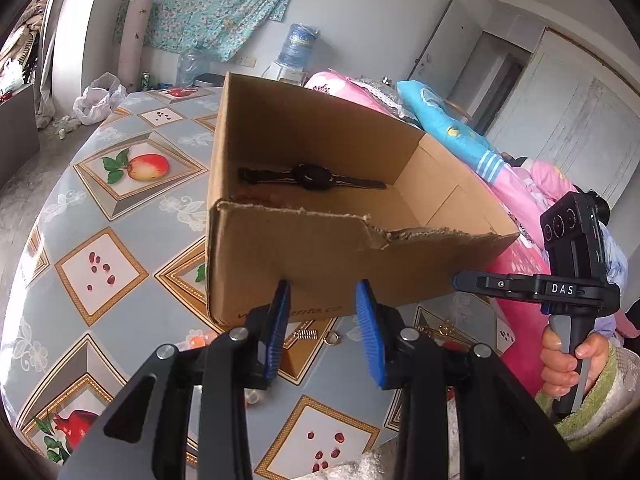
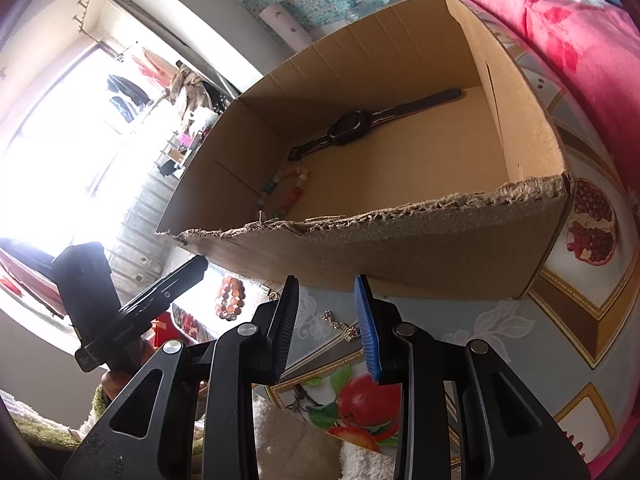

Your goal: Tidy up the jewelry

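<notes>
Open cardboard box (image 2: 400,248), torn near rim, directly ahead of both grippers' fingertips. Black wristwatch (image 2: 352,122) flat on box floor, strap stretched straight, along far wall. Pastel bead bracelet (image 2: 286,192) inside box, nearer, at left wall. Brown bead bracelet (image 2: 230,298) on table outside box, left of right gripper's tips. Gold earrings (image 2: 340,326) on table between those tips.
</notes>
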A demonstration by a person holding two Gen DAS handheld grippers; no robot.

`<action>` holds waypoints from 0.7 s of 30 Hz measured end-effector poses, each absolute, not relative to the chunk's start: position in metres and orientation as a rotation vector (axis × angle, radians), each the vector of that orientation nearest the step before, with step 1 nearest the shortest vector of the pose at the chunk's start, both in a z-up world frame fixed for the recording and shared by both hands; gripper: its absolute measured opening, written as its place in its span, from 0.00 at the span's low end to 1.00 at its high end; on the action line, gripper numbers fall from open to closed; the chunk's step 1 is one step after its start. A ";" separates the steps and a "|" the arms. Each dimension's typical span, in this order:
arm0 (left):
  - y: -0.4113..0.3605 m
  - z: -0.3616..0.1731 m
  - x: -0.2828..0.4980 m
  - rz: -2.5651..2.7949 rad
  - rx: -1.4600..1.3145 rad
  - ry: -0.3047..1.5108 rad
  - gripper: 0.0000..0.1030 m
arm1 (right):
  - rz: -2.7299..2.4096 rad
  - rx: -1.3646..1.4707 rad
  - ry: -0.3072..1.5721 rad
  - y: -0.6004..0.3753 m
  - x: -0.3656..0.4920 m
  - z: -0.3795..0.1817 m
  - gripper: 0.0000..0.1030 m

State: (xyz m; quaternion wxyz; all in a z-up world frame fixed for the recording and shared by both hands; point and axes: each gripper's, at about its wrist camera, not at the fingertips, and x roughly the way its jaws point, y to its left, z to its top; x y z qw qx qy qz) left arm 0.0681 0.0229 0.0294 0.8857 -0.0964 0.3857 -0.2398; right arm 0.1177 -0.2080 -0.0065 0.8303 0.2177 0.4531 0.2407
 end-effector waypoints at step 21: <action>0.018 0.022 0.055 -0.505 -0.136 0.824 0.32 | 0.487 0.382 0.975 -0.201 0.104 -0.010 0.34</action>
